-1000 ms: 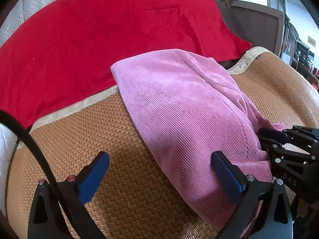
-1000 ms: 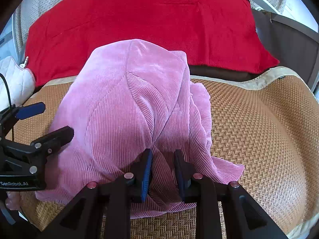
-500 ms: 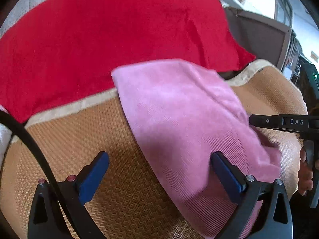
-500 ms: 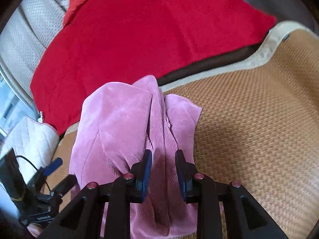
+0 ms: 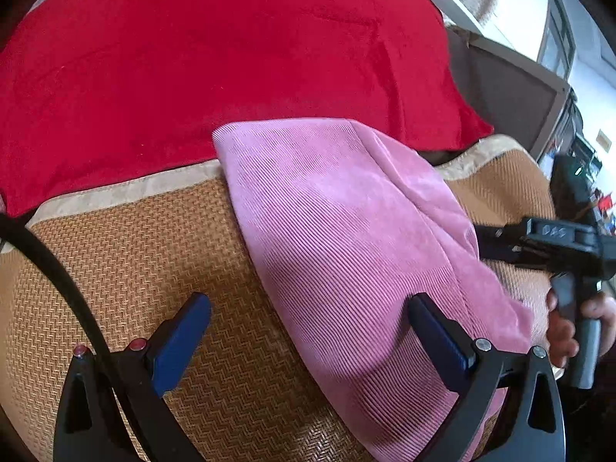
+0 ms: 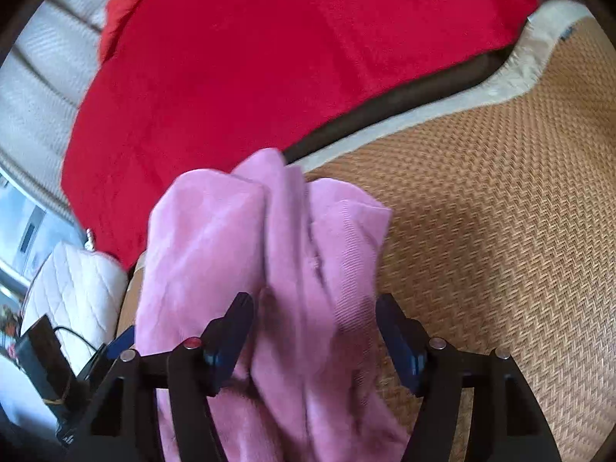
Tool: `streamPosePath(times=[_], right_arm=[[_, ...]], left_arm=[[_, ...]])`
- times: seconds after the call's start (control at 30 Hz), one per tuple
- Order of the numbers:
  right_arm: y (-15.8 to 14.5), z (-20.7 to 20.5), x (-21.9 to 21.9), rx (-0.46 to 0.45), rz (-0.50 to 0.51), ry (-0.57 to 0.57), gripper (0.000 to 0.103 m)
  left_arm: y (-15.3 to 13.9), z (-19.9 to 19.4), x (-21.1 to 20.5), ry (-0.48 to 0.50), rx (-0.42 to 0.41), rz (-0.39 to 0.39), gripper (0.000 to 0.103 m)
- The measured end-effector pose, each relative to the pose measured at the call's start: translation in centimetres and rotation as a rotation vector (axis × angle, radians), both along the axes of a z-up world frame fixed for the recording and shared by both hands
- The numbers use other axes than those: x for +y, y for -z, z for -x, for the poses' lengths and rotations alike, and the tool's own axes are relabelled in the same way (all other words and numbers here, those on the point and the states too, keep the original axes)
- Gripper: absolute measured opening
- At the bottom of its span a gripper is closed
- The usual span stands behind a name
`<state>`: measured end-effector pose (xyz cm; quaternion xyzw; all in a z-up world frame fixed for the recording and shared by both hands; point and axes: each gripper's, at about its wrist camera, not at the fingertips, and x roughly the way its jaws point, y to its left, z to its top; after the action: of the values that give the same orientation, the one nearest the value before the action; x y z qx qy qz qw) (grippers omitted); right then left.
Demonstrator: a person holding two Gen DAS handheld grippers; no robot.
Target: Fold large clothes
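Mid-frame, the pink corduroy garment [image 5: 346,231] lies folded narrow; right gripper [image 6: 313,331] opening, releasing it; left gripper [image 5: 308,331] wide, empty; further folds likely remain.

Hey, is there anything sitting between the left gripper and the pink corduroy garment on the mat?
Nothing visible. The left gripper hangs open just above the woven mat, and the pink corduroy garment already lies partly between its fingers, under the right-hand one. Only bare mat shows under the rest of the gap.
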<state>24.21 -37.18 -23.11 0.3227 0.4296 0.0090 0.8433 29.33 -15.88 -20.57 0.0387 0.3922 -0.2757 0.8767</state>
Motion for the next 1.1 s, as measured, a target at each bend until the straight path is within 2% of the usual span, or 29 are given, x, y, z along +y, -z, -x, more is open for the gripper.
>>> streamPosePath(times=[0.13,0.23,0.33,0.4,0.43,0.53,0.63,0.73,0.83,0.9,0.97,1.1], right_arm=[[1.9,-1.4,-1.2,0.035,-0.128,-0.019,0.071],[3.4,-1.5,-1.1,0.035,-0.236,-0.050,0.072],[3.5,-1.4,-0.3,0.020,-0.236,-0.084,0.071],[3.7,-1.2,-0.3,0.002,-0.273,-0.097,0.071],[3.9,-1.0,-0.4,-0.008,-0.291,-0.103,0.071],[3.7,0.0,-0.8,-0.044,-0.351,-0.125,0.060],[3.4,1.4,-0.6,-0.080,-0.434,-0.169,0.058],[3.8,2.7,0.1,-0.073,-0.396,-0.197,0.058],[4.5,3.0,-1.0,-0.017,-0.350,-0.141,0.058],[4.2,3.2,-1.9,-0.017,-0.334,-0.113,0.058],[2.7,3.7,-3.0,-0.056,-0.314,-0.082,0.059],[-1.1,4.6,-2.7,-0.190,-0.075,-0.014,0.060]], left_arm=[[0.2,-0.8,0.3,-0.010,0.031,0.037,0.103],[1.0,-1.2,-0.1,-0.003,0.048,0.026,0.103],[1.5,-1.7,-0.5,0.021,0.072,0.047,0.103],[1.8,-1.7,-0.9,0.046,0.087,0.055,0.102],[1.9,-1.8,-0.9,0.058,0.094,0.062,0.102],[2.3,-1.8,-1.8,0.103,0.095,0.069,0.101],[2.0,-1.1,-2.8,0.151,0.068,0.070,0.101],[2.1,-0.9,-3.7,0.162,0.048,0.035,0.101],[2.1,-1.1,-3.5,0.143,0.071,0.043,0.101],[1.8,-0.9,-3.4,0.131,0.073,0.031,0.101],[1.5,-0.4,-3.3,0.126,0.052,0.010,0.101],[0.5,1.0,-2.6,0.113,-0.007,-0.043,0.101]])
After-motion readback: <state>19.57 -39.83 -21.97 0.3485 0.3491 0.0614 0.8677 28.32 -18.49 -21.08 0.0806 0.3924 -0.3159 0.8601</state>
